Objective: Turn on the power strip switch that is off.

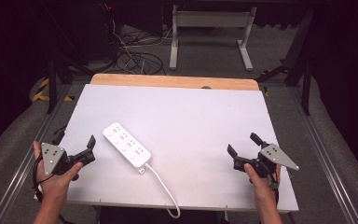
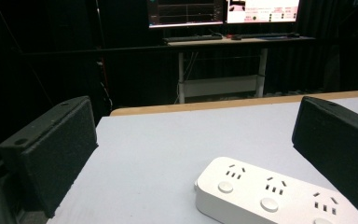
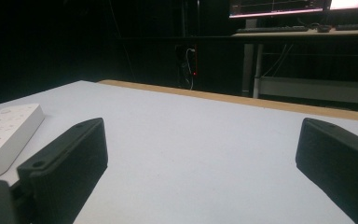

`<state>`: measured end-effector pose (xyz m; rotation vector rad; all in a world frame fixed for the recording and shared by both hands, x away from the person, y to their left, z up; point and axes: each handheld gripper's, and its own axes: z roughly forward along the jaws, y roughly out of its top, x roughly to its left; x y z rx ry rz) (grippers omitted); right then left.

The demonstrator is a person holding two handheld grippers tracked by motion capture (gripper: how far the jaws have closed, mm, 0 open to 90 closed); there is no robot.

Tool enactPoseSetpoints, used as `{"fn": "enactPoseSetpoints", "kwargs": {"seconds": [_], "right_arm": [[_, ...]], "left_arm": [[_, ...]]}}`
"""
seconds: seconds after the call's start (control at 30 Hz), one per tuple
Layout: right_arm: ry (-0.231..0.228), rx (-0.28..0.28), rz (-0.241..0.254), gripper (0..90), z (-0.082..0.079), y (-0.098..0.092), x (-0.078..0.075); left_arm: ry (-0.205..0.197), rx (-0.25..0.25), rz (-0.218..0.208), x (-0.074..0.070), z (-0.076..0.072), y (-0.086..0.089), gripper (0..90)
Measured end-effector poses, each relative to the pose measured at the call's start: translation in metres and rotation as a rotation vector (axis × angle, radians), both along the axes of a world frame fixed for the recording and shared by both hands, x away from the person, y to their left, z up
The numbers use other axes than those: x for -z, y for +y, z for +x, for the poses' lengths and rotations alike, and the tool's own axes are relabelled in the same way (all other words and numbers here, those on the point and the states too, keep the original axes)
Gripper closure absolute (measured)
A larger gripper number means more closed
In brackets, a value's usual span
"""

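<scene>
While both claws sit spread and empty, the left gripper and right gripper flank the white plastic power strip on the white tabletop, seemingly poised to begin.

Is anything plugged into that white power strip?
No: the power strip lies flat with its visible sockets empty. Its own cord trails off the table's near edge.

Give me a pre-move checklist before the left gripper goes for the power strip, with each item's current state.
1. Left gripper open, nothing between its jaws: ok.
2. Right gripper open and well apart from the power strip: ok.
3. Power strip lying flat, sockets up, on the table: ok.
4. Strip unobstructed beside the left gripper: ok.
5. Cable runs off the table's near edge; enough slack: cannot tell.
6. Strip powered or not: cannot tell.
</scene>
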<state>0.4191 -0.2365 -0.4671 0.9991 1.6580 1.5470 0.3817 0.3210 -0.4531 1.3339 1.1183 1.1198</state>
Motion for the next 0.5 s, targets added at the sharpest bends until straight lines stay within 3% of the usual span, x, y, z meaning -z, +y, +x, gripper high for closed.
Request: {"fn": "enactPoseSetpoints", "kwargs": {"seconds": [0.5], "right_arm": [[0.007,-0.001,-0.002,3.3,-0.0004,-0.0004,0.0007]], "left_arm": [[0.002,0.005,-0.006,0.0,0.0013,0.0005,0.5]]}}
